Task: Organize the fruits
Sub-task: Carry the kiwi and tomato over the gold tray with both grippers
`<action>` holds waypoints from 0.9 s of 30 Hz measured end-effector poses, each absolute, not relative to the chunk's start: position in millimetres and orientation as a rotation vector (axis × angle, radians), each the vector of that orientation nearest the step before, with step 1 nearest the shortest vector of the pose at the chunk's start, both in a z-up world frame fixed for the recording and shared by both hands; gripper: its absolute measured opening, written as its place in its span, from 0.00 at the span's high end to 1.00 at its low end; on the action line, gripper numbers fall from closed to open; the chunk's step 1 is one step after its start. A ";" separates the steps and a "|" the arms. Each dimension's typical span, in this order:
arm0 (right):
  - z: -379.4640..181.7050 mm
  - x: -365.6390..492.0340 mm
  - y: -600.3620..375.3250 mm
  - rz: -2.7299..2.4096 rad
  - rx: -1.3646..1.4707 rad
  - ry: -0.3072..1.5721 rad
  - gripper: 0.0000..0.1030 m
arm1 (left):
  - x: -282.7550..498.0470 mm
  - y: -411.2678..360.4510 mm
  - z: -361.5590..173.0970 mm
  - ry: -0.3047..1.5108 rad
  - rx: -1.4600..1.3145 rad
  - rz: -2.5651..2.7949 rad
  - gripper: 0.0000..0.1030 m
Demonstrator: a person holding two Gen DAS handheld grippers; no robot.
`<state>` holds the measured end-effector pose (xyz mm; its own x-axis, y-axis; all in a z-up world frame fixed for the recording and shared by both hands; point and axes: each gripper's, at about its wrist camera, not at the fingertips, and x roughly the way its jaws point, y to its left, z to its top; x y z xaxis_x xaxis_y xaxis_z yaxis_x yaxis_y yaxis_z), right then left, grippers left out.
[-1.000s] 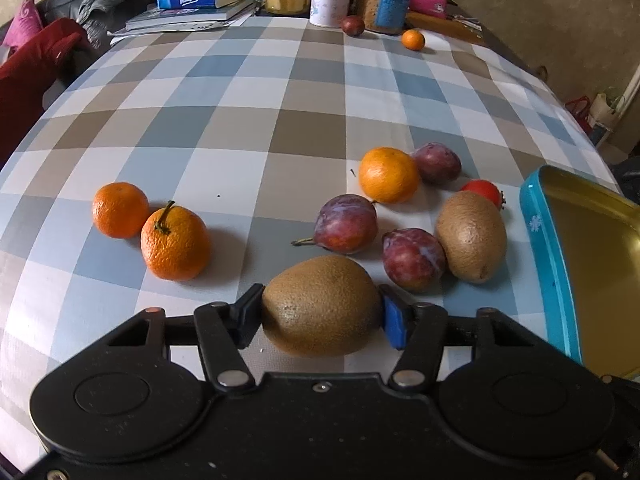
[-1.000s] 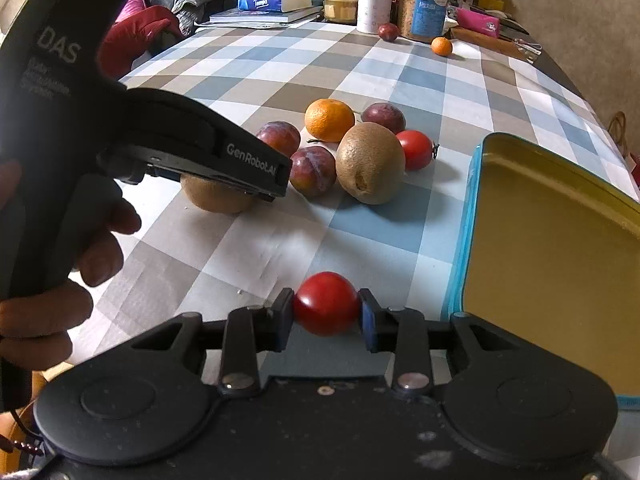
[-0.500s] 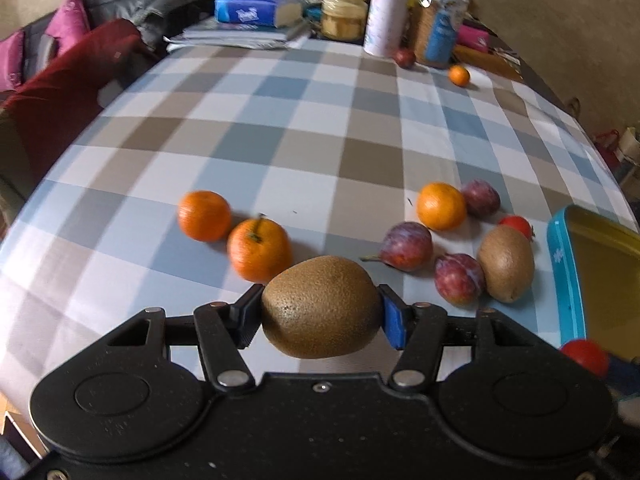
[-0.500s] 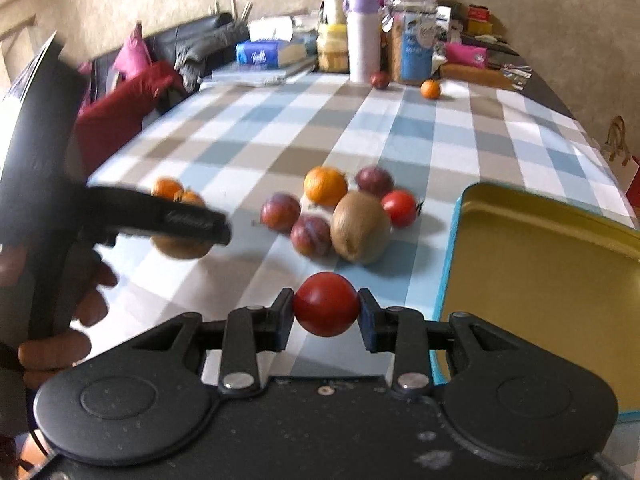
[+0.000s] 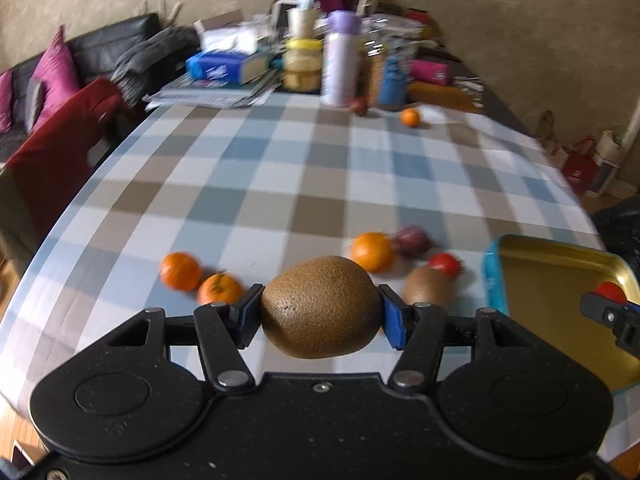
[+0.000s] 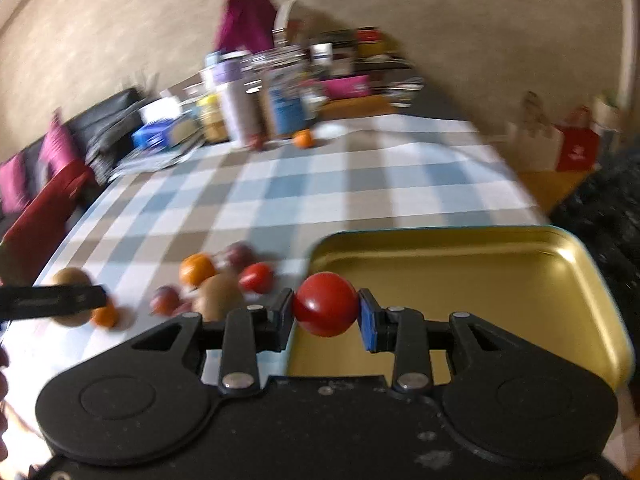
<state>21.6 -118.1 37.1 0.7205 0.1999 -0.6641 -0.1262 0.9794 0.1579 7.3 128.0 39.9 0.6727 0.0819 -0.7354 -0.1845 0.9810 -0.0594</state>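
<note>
- Over the near left corner of the tray (image 6: 576, 256), our right gripper (image 6: 326, 312) carries a red tomato (image 6: 325, 309); its pads are closed on the fruit's two sides, at the widest part.
- Left of the tray and clear of the tablecloth (image 5: 280, 184), our left gripper (image 5: 320, 314) carries a kiwi (image 5: 320, 304), pads pressed against its two ends.
- Tray: gold inside, blue outside wall, shallow. We see no fruit in it yet.
- Just left of the tray, loose on the cloth: a second kiwi (image 5: 426, 290), a second tomato (image 5: 446, 264), an orange (image 5: 372, 251) and a plum (image 5: 412, 238). Further plums show only in the right wrist view, blurred.
- Well left of the tray: two mandarins (image 5: 181, 270), side by side.
- Far from the tray, at the cluttered end of the table: one small orange (image 5: 410, 117) and a dark fruit we cannot identify.
- Handling, tomato: we judge it light, smooth and thin-skinned, so slippery and easily split; a light hold across the middle suits it, released low in the tray.
- Handling, kiwi: we judge it firmer and heavier, its fuzzy skin giving grip. The end-to-end hold looks secure, though a hard squeeze would bruise it.
- Both are round and will likely roll once set down.
</note>
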 end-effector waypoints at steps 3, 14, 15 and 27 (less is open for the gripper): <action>34.1 25.5 -146.7 0.100 0.144 0.749 0.66 | 13.2 104.7 44.6 0.814 -0.104 0.100 0.39; 13.4 23.2 -220.7 -0.168 0.172 0.795 0.66 | 35.4 15.9 32.1 0.888 -0.037 -0.108 0.39; 13.1 22.2 -223.6 -0.175 0.176 0.799 0.66 | 36.4 8.2 30.2 0.896 -0.030 -0.127 0.39; 4.3 9.3 -249.2 -0.256 0.206 0.844 0.66 | 46.1 -47.9 6.8 0.978 0.025 -0.248 0.39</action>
